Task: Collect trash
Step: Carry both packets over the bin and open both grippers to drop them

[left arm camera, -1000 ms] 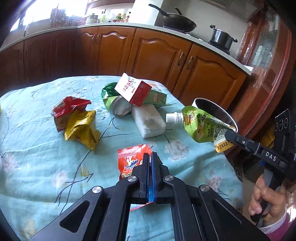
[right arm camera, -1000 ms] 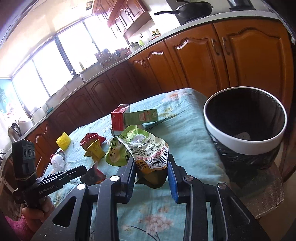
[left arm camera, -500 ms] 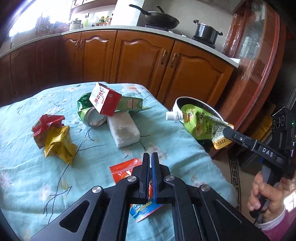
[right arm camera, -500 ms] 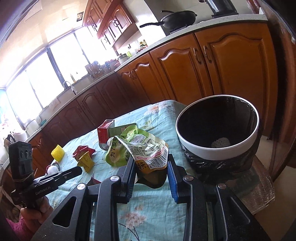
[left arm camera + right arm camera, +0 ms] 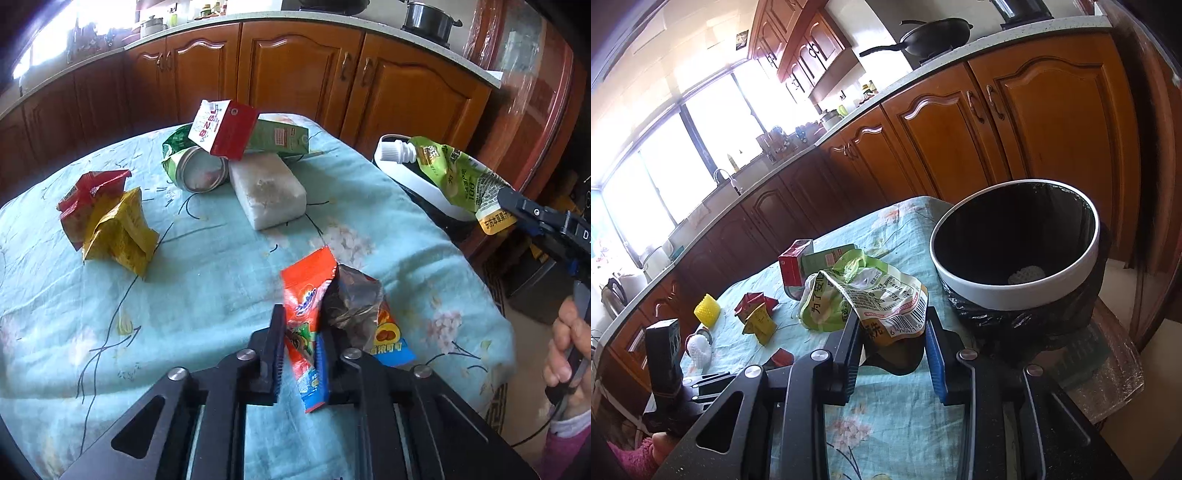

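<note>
I see daylight pouring through the windows [image 5: 676,155] in my right wrist view, blown out to plain white with a haze over the upper left; my left wrist view catches the same glare at its top left corner; the desk [image 5: 207,280] cloth is evenly lit with soft shadows under the litter; both feeds bow hard and darken to black at the rims; the orange wrapper [image 5: 306,317] looks slightly smeared.
</note>
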`<control>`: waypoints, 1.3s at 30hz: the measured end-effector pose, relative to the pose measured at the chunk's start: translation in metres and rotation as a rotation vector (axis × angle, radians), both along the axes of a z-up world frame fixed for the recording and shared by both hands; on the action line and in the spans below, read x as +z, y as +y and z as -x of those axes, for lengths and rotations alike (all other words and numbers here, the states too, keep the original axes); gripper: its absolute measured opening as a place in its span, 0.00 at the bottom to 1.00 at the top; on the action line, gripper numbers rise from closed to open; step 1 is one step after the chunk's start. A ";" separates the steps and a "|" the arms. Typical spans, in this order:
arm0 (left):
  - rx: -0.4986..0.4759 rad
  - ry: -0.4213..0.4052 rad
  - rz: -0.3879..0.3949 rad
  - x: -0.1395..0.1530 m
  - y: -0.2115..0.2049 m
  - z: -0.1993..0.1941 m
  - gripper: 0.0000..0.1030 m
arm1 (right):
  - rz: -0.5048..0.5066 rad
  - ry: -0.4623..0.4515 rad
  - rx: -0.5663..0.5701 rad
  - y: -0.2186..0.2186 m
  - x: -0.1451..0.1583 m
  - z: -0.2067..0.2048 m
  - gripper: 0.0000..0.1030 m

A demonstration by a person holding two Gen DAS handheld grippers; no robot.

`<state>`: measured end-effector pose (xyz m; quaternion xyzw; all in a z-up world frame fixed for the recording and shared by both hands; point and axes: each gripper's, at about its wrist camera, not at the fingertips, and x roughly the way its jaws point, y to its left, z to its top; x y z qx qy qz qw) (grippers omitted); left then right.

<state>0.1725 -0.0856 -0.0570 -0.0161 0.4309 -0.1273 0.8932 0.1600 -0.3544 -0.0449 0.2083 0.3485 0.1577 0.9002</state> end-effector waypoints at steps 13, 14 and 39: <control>-0.119 -0.054 0.063 0.022 -0.044 -0.034 0.02 | 0.013 -0.014 -0.065 -0.026 0.004 -0.002 0.31; -0.127 -0.056 0.063 0.023 -0.048 -0.038 0.02 | 0.016 -0.013 -0.071 -0.029 0.005 -0.003 0.31; -0.225 -0.040 0.036 0.012 -0.155 -0.165 0.02 | 0.207 0.046 -0.214 -0.098 0.001 -0.055 0.31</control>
